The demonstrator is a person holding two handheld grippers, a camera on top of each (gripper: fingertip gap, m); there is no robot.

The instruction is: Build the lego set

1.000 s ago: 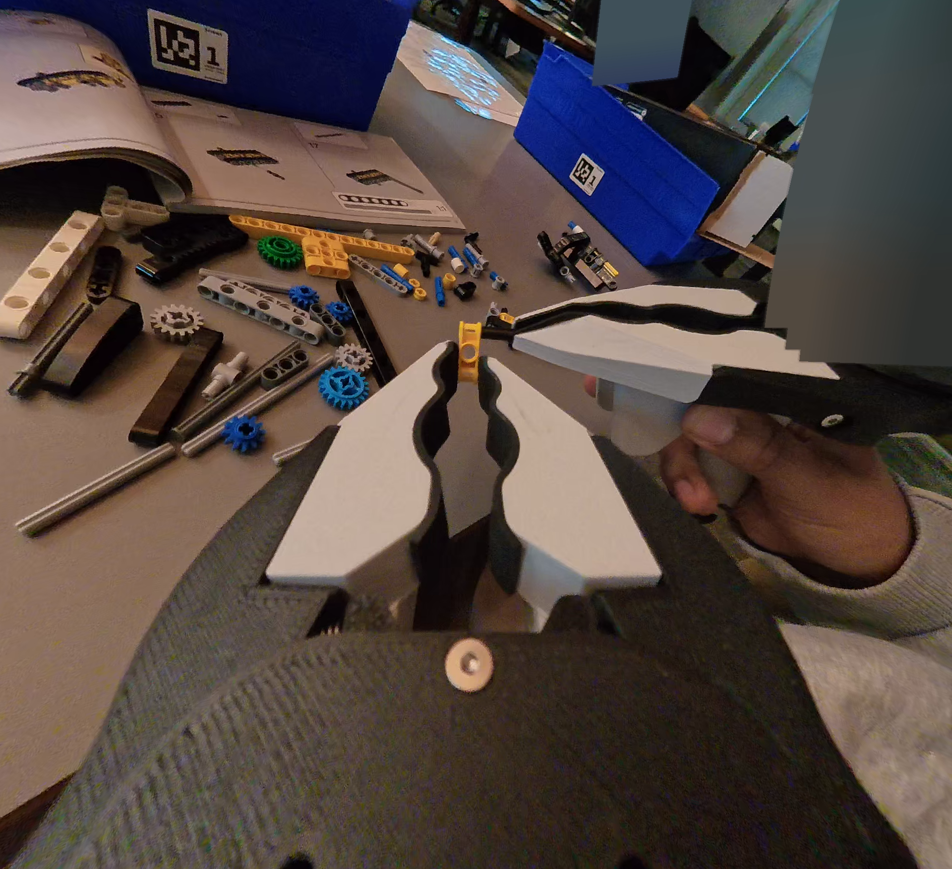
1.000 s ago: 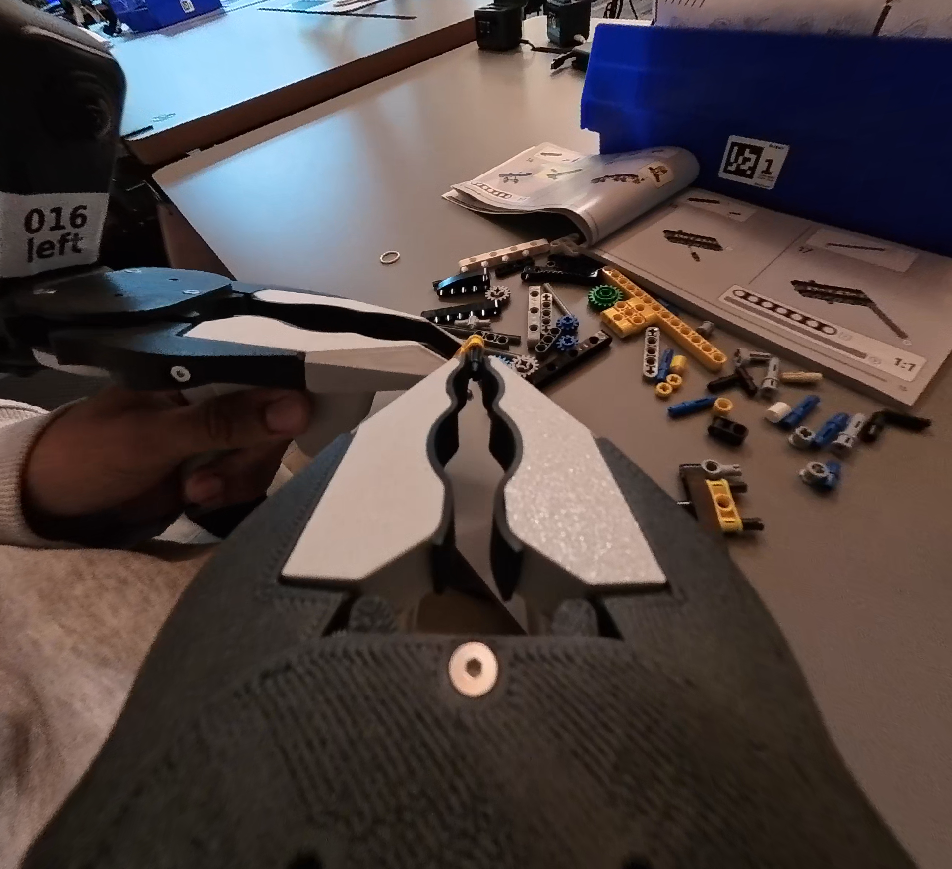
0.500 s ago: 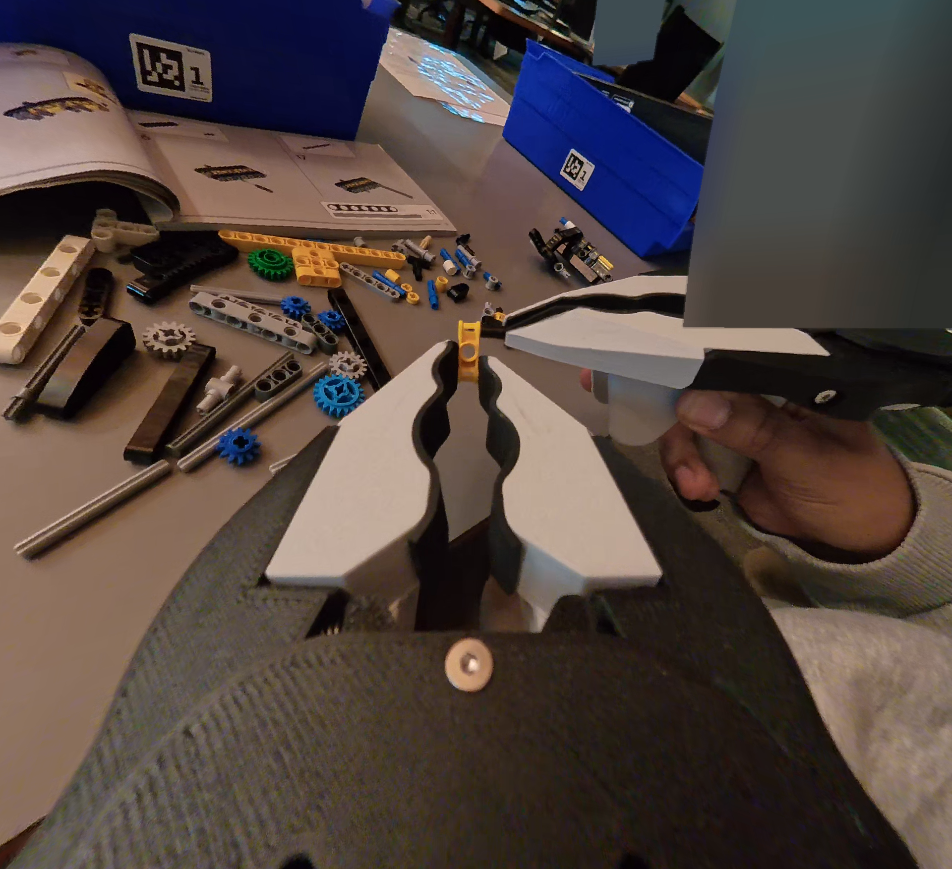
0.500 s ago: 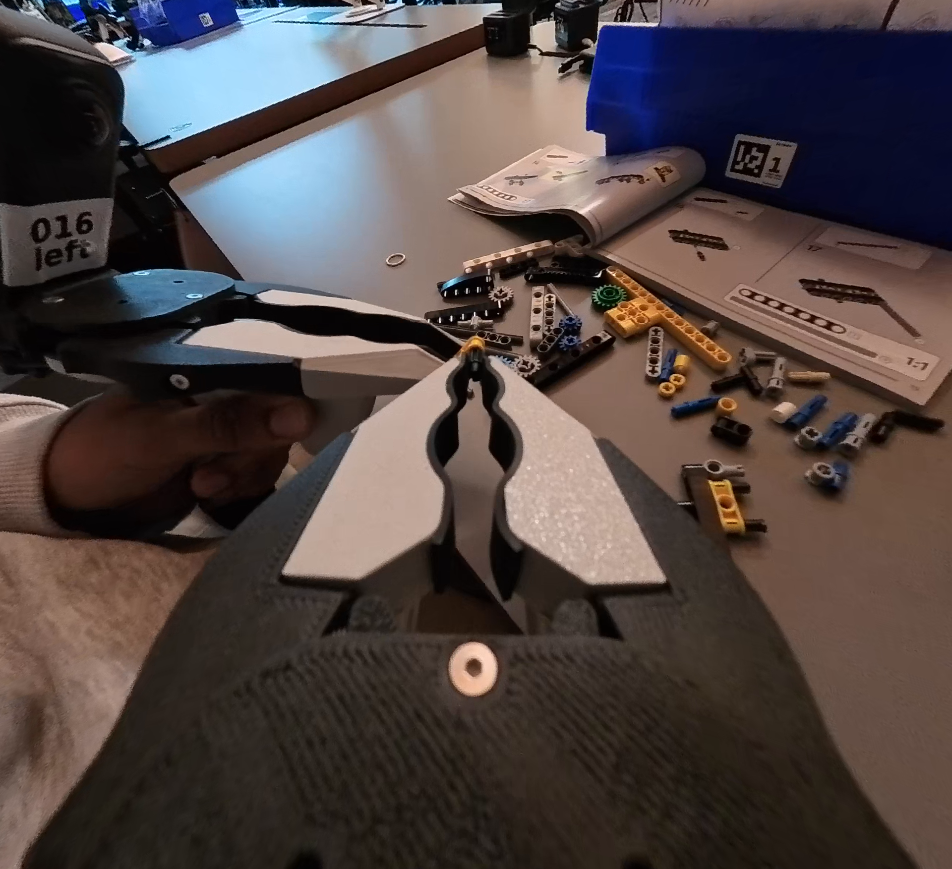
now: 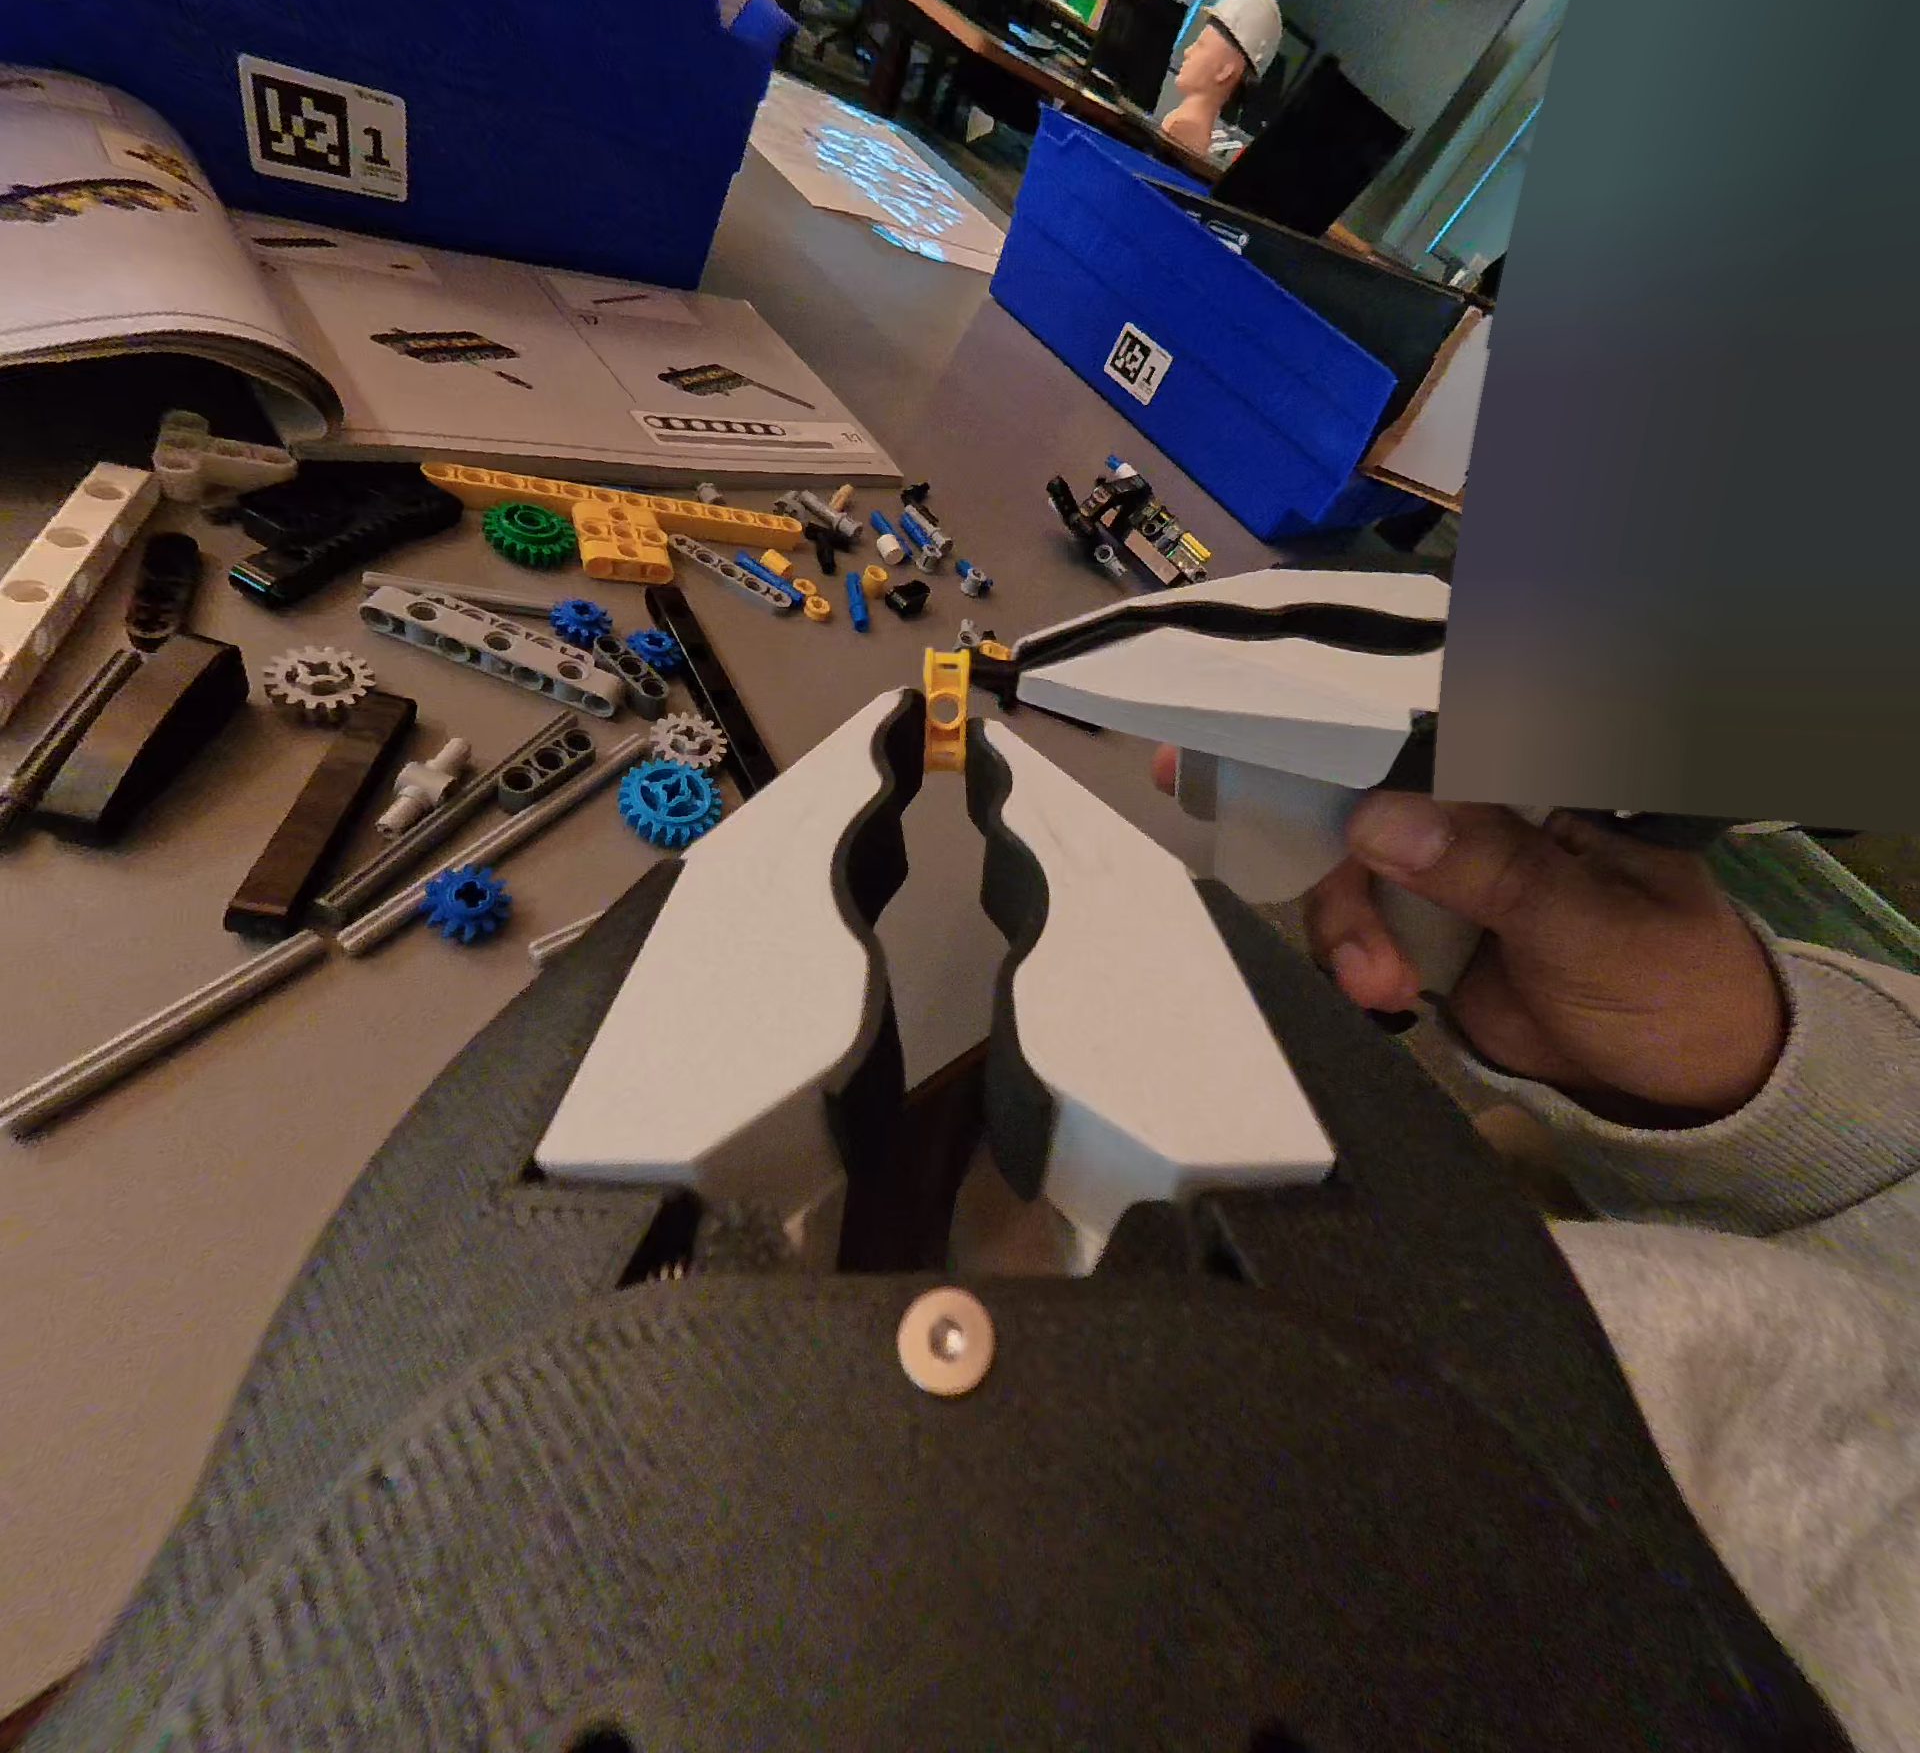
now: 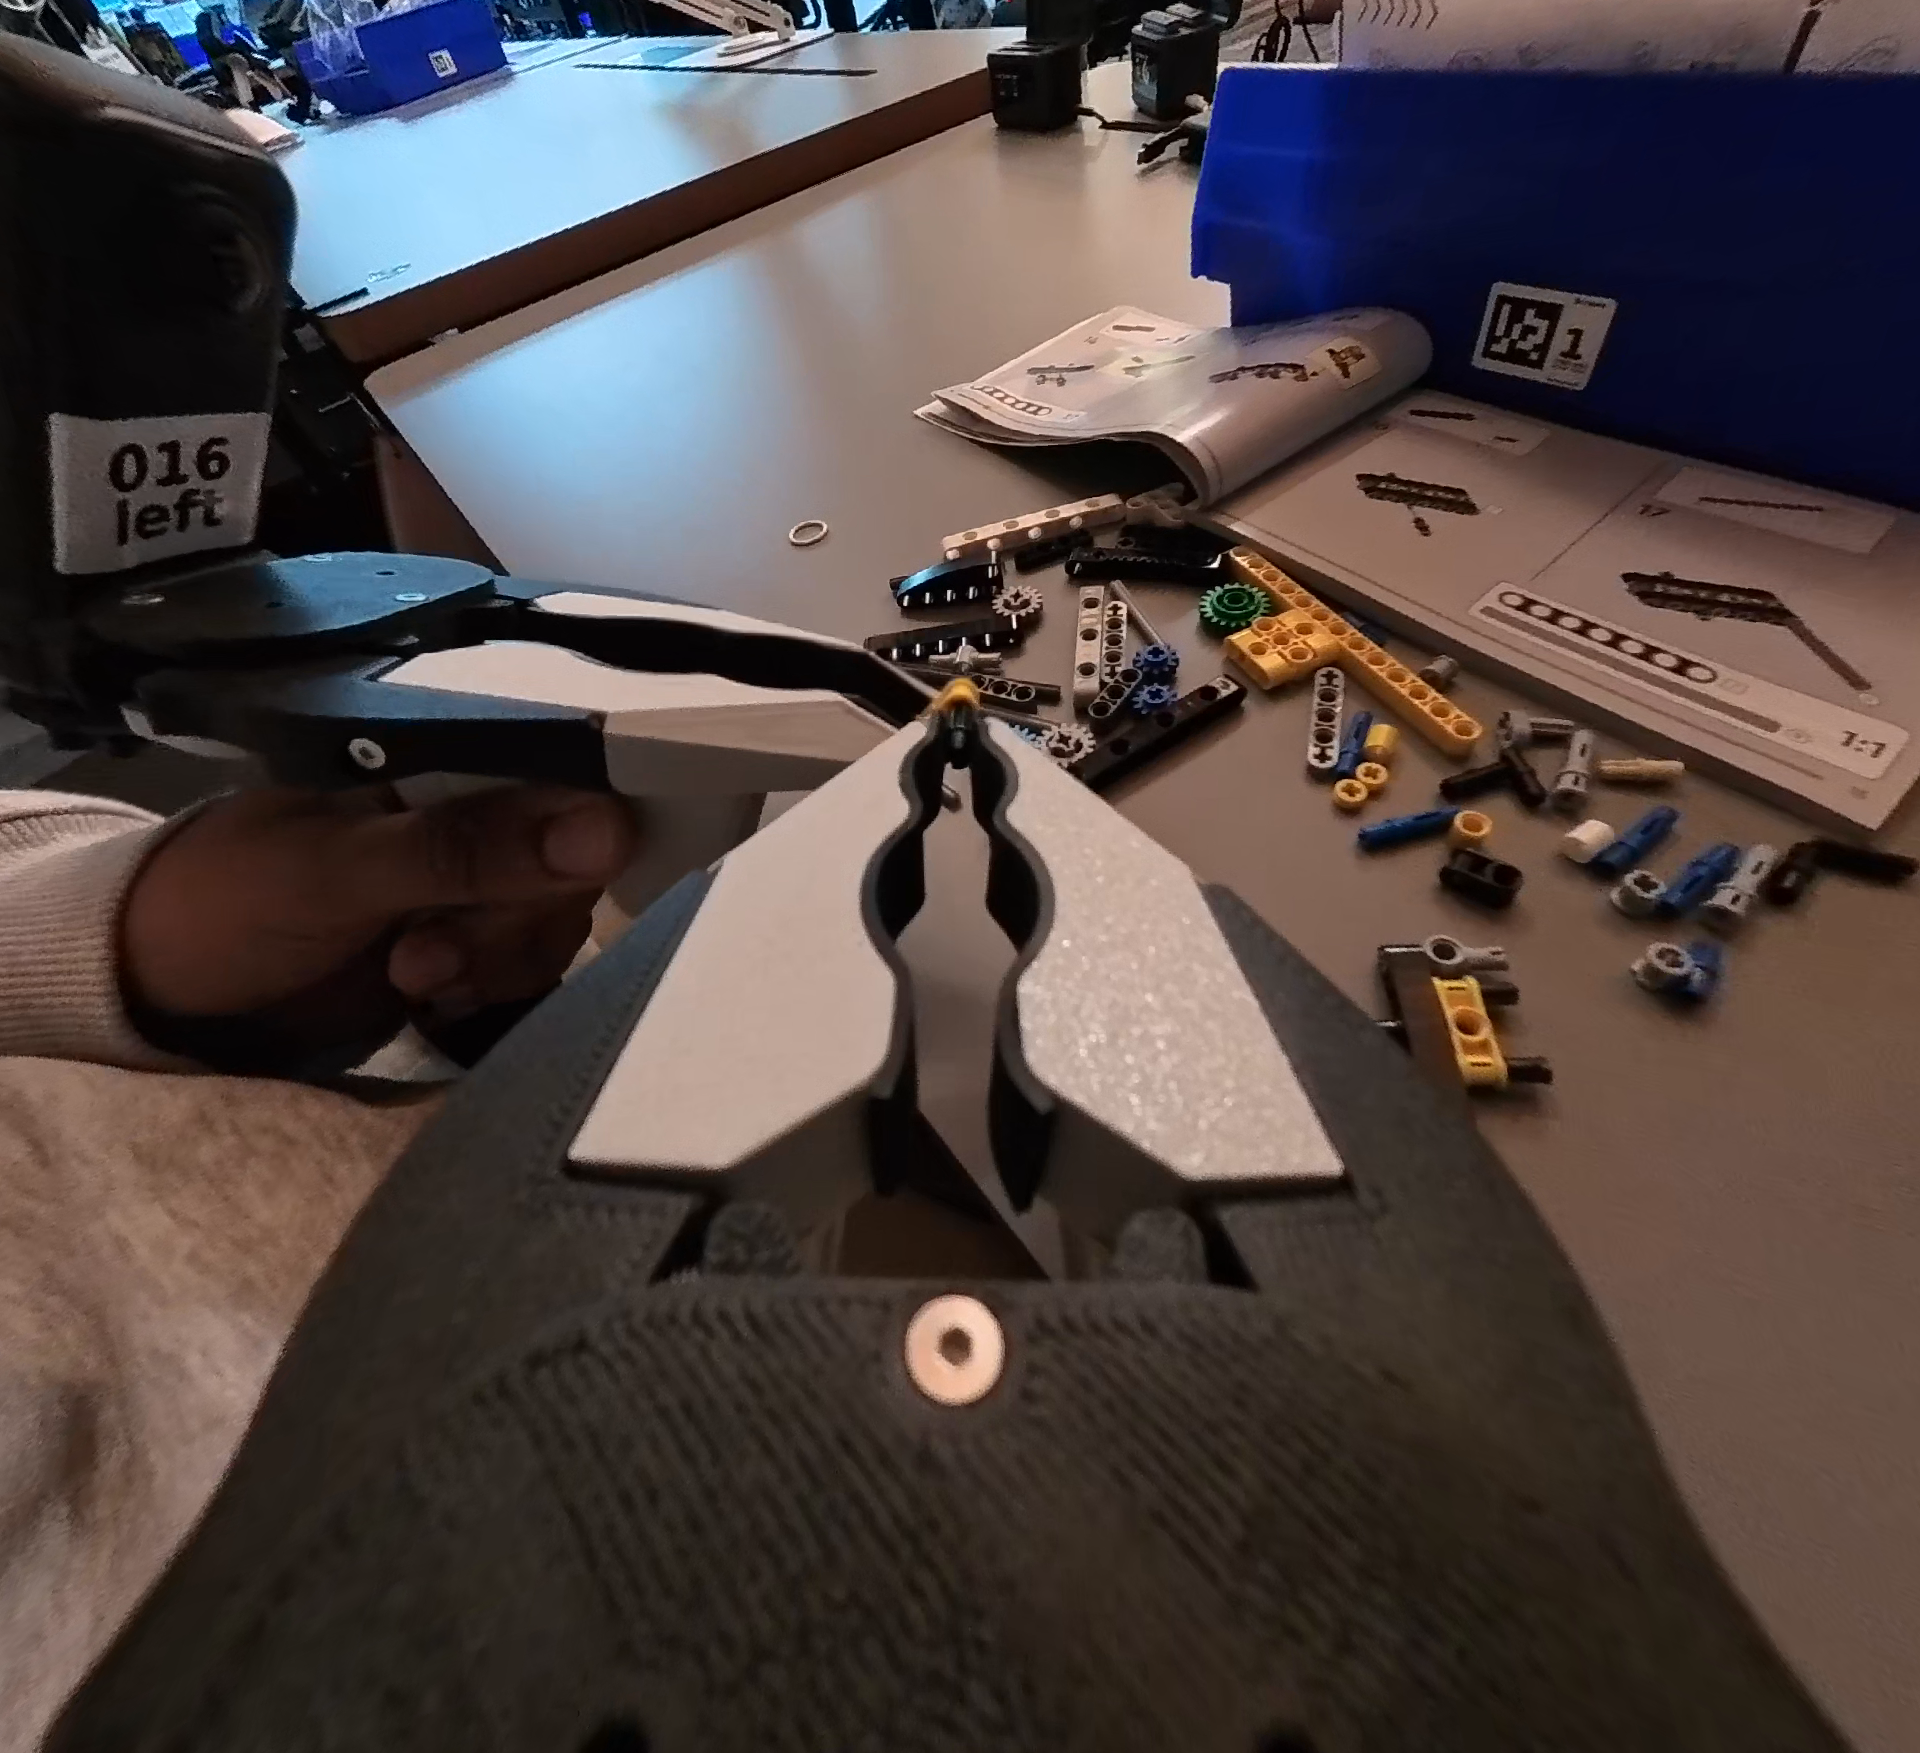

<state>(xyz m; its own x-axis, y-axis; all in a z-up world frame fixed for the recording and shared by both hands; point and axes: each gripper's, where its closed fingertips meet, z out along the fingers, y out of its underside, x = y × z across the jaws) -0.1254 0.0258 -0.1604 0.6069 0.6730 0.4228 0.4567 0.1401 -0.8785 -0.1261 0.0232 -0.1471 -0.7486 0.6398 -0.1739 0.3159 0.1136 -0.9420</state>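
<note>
Fingers w/ yellow connector, loose gears nearby

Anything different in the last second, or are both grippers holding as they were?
No visible change. The left gripper stays shut on the yellow connector, and the right gripper stays shut on a small dark pin at the connector's side. Loose parts on the table lie as before.
</note>
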